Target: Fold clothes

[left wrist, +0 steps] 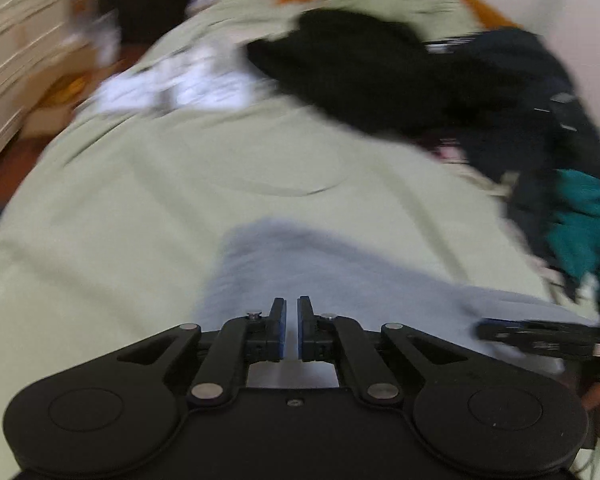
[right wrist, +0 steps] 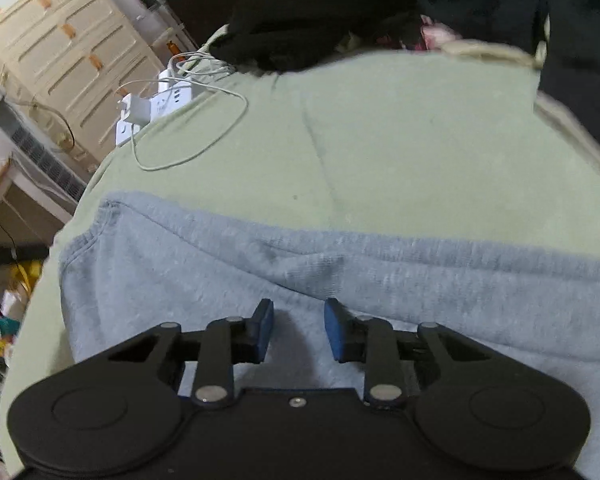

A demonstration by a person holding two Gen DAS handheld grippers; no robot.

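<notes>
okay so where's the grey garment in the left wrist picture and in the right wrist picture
Left wrist: the grey garment lies low in the middle, just beyond the left gripper, reaching right toward the right gripper.
Right wrist: it fills the lower half, edge to edge, under the right gripper.
Shared landmark: the green sheet beneath it, with the black clothes piled beyond.

Grey garment (right wrist: 340, 280) runs past the frame's right edge.

Soft, dim indoor light; left-wrist view heavily motion-blurred, right-wrist sharper, both bent by fisheye at edges.
</notes>
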